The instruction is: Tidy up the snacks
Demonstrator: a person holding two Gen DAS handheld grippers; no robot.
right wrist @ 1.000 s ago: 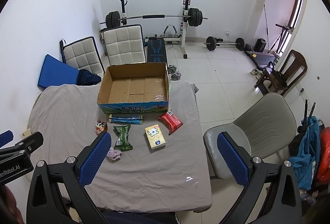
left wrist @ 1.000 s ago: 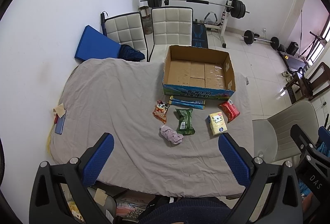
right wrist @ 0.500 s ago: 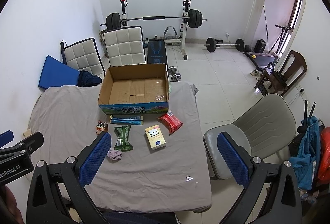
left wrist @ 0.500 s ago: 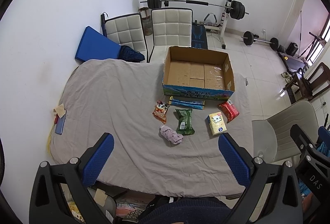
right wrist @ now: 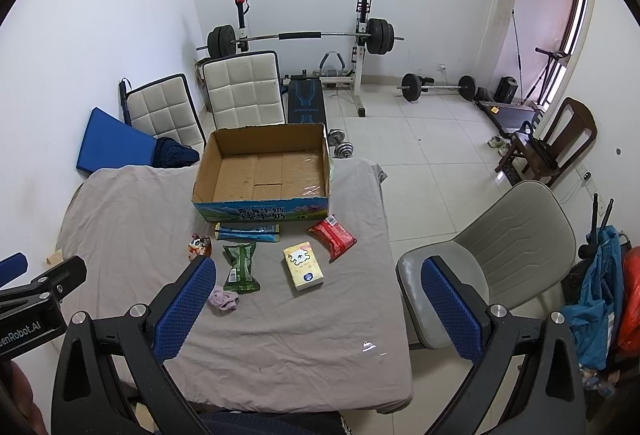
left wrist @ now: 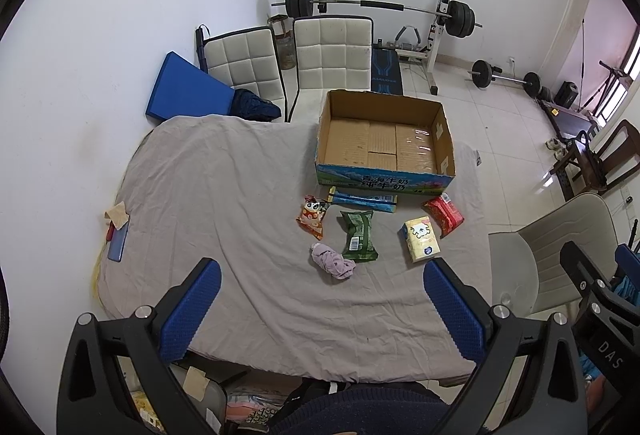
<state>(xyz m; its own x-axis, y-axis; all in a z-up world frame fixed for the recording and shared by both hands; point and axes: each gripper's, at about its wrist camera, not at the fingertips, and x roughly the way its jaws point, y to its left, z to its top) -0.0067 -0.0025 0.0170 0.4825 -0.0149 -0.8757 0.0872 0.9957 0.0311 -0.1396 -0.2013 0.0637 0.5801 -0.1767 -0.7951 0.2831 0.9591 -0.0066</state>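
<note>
Left wrist view shows the snacks lying ahead of the left gripper (left wrist: 320, 299), whose blue textured pads are spread wide and hold nothing. Directly ahead lies a crinkled green pouch (left wrist: 359, 235), with a crumpled lilac wrapper (left wrist: 333, 260) just beside its near end. An orange cartoon-printed packet (left wrist: 313, 215) lies further left, a flat blue bar pack (left wrist: 363, 199) beyond, against the cardboard box (left wrist: 385, 179). A rectangular yellow pack (left wrist: 421, 239) and a glossy red pouch (left wrist: 443, 209) lie ahead to the right. All rest on a wrinkled grey tablecloth (left wrist: 224, 195). The box is open-topped, with corrugated flaps and clear tape on its floor.

Right wrist view shows the right gripper (right wrist: 320, 311), also spread wide and holding nothing; its left pad hides part of the orange packet. Only this view shows dumbbells (right wrist: 341, 143) behind the box; only the left view shows a blue phone (left wrist: 118, 242) at the table's left edge.
</note>
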